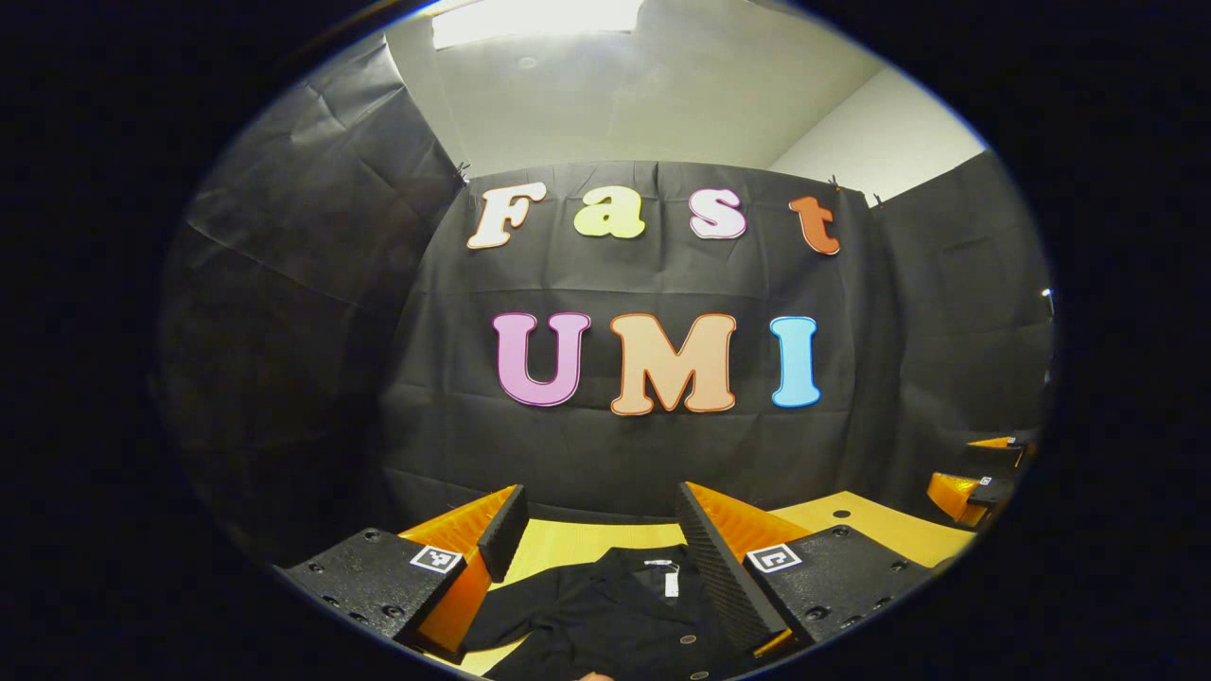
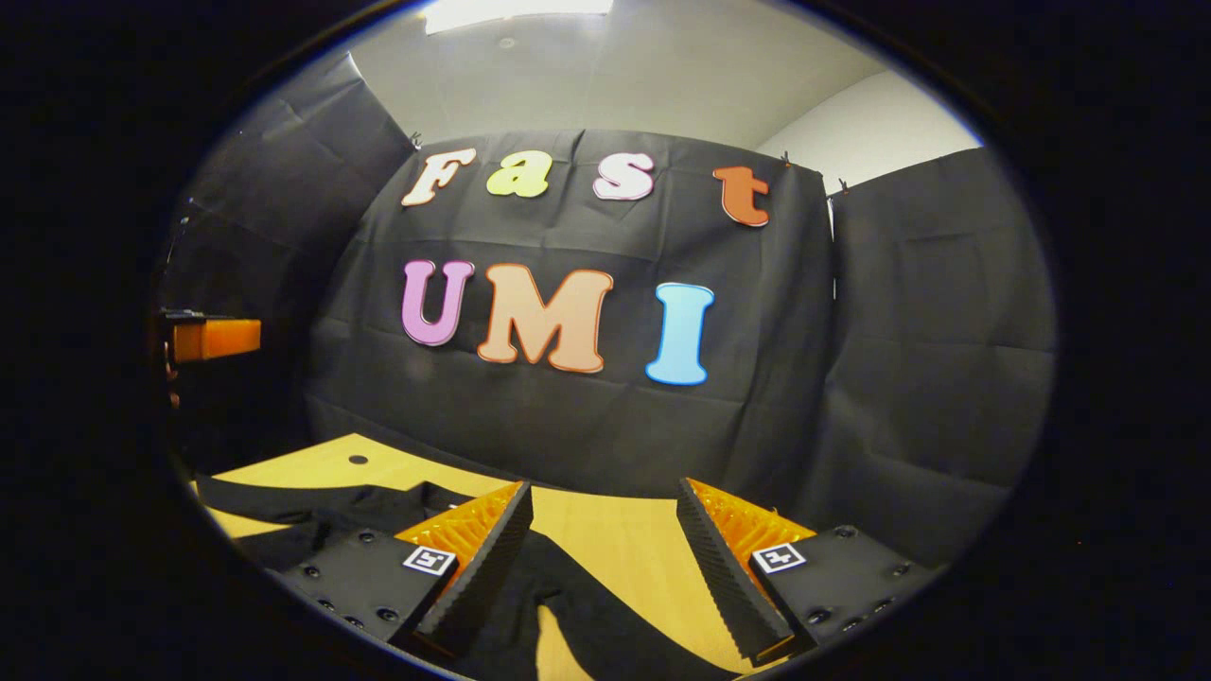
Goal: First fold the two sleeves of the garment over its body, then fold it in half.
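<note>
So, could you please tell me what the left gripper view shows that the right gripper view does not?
The left gripper view has the black garment's collar with its white tag and a button. The right gripper view has a sleeve lying spread out on the table. Shared by both: an open gripper, the left gripper and the right gripper, held above the garment on the wooden table.

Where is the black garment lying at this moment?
The black garment lies on the wooden table, low in the left gripper view between the open left gripper, and lower left in the right gripper view.
</note>
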Tool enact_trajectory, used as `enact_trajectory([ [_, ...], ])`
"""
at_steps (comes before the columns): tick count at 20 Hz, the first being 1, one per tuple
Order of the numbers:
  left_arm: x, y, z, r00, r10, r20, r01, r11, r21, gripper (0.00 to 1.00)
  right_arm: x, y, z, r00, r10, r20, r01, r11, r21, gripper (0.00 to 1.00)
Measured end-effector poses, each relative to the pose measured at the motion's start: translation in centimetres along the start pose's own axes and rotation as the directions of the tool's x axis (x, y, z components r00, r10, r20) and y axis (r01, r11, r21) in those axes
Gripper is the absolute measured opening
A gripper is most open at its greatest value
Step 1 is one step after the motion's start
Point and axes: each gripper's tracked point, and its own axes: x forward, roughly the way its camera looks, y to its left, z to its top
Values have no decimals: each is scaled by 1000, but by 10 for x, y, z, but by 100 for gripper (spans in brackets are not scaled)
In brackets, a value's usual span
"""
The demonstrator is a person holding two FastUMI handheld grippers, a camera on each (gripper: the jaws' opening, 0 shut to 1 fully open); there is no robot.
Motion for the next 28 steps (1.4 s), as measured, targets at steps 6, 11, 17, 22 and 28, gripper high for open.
enact_trajectory([
  [6,2,-6,-5,1000,17,-16,-17,1000,17,92,8,-47,-74,984,-12,-177,-2,997,-78,98],
  [11,2,-11,-12,999,33,-35,-32,999,25,92,6,-64,-144,933,28,-359,-75,990,-116,98],
  [17,-1,-22,-17,997,57,-51,-55,998,34,92,-7,-80,-219,837,66,-544,-140,985,-97,98],
  [22,0,-32,-23,995,77,-70,-74,996,44,92,-24,-92,-274,714,88,-695,-140,990,-19,99],
  [28,1,-49,-30,993,85,-83,-82,996,47,93,-53,-95,-324,563,118,-818,-178,984,20,100],
])
